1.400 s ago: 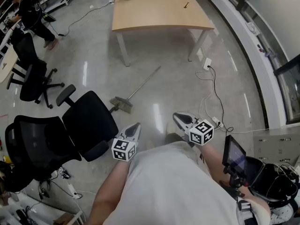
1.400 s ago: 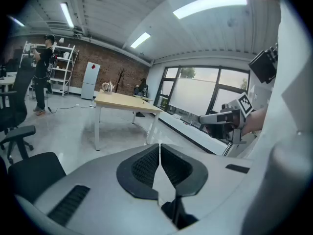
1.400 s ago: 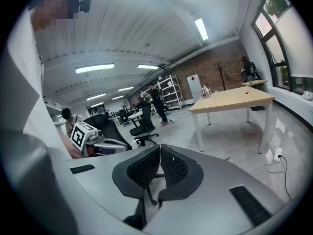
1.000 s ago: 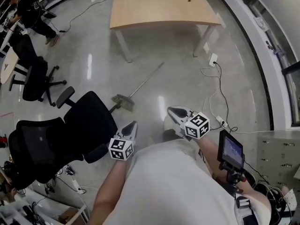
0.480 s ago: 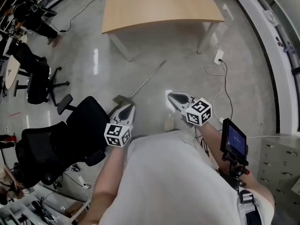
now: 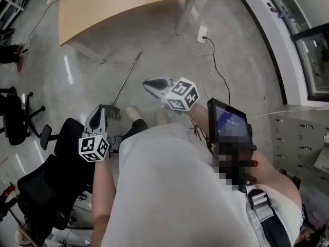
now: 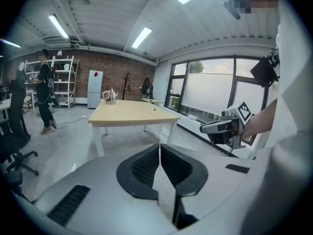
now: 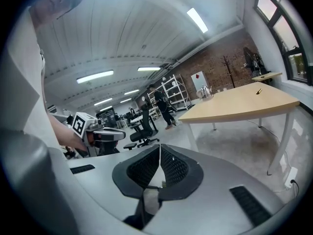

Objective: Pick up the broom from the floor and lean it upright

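The broom (image 6: 123,84) lies flat on the grey floor, its thin handle running up towards the table and its head (image 6: 109,112) near my feet. In the head view my left gripper (image 6: 98,112) hangs above the floor right beside the broom head, jaws shut and empty. My right gripper (image 6: 146,84) is held over the floor just right of the handle, also shut with nothing in it. The left gripper view shows its pads (image 7: 160,153) closed together; the right gripper view shows the same (image 8: 160,153). The broom appears in neither gripper view.
A wooden table (image 6: 128,4) stands beyond the broom. Black office chairs (image 6: 41,184) crowd the lower left. A wall socket with white cables (image 6: 201,34) sits right of the table, and grey cabinets (image 6: 303,138) line the right wall. Another person (image 7: 44,89) stands by far shelves.
I have walked closer to the broom, so it now lies just ahead of my feet. Both grippers moved forward with me and stayed shut. The left one now sits beside the broom head.
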Motion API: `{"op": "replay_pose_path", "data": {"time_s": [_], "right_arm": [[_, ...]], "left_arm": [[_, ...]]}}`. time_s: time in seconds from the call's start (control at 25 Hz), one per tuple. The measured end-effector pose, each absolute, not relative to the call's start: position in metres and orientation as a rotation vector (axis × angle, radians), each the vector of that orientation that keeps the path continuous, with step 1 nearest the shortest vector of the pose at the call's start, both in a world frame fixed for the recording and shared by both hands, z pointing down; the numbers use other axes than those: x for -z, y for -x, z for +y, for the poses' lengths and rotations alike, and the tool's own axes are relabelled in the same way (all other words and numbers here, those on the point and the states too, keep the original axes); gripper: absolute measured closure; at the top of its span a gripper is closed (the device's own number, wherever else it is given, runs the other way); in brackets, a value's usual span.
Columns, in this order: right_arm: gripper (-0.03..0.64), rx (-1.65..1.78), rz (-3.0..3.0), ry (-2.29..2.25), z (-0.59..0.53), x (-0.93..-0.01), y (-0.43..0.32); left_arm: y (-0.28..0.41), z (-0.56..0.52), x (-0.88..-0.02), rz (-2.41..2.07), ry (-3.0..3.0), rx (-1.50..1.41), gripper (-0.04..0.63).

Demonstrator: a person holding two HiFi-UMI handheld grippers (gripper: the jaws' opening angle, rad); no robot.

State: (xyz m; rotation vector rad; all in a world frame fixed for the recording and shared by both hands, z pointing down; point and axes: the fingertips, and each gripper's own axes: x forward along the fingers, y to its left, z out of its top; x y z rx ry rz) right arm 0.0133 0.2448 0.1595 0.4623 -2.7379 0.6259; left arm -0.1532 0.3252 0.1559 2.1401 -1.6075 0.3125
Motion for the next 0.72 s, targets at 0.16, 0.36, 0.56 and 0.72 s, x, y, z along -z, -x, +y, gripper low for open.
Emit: {"op": "replay_pose_path", "data": {"time_s": [0.16,0.36,0.56,0.72], "right_arm": [[0.597,-0.638,-2.713,-0.499,0.228,-0.169,0.006],[0.597,-0.609,-2.705,-0.535,0.195,-0.164,0.033],[0.597,-0.628,-2.646,-0.626,0.174,-0.176,0.04],[0.597,-0.669,-2.59,-0.707,0.166,-0.19,0.032]], "left_arm": [[0.172,0.309,-0.175,-1.557,-2.147,-0.326,0.577],[0.202,0.266,-0.184,-1.515,-2.169,-0.332,0.577],[0.219,0.242,-0.206,-1.414,-2.188,-0.358,0.577],[0.227,0.226,-0.221,-1.356,-2.195,-0.422,0.577]]}}
